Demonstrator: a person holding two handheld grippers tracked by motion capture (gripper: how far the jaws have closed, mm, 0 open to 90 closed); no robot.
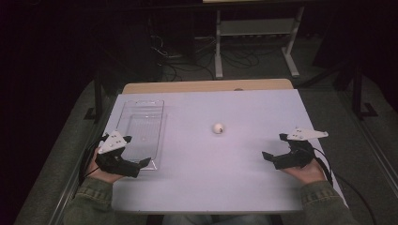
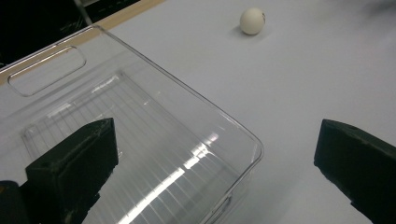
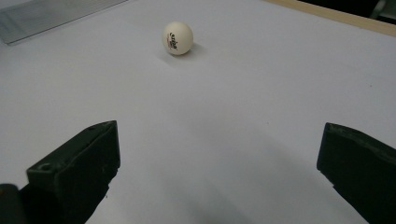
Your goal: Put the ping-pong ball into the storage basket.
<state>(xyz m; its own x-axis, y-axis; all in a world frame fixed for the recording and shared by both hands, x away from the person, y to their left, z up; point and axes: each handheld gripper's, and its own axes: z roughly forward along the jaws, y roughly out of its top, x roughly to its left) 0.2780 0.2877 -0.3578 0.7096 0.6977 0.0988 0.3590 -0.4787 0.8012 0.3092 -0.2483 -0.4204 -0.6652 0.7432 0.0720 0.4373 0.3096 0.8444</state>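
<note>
- Ball (image 1: pixel 218 128) lies alone near the middle of the table (image 1: pixel 225 183), well apart from both grippers.
- Left gripper (image 1: pixel 139 164) rests at the left edge, wide open and empty, over the clear tray's (image 1: pixel 141 123) near end.
- Right gripper (image 1: pixel 274 146) rests at the right edge, wide open, empty, pointing inward.

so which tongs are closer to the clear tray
Left. The left tongs sit open right at the clear tray, over its near corner. The right tongs are open far across the table, beyond the white ball.
</note>
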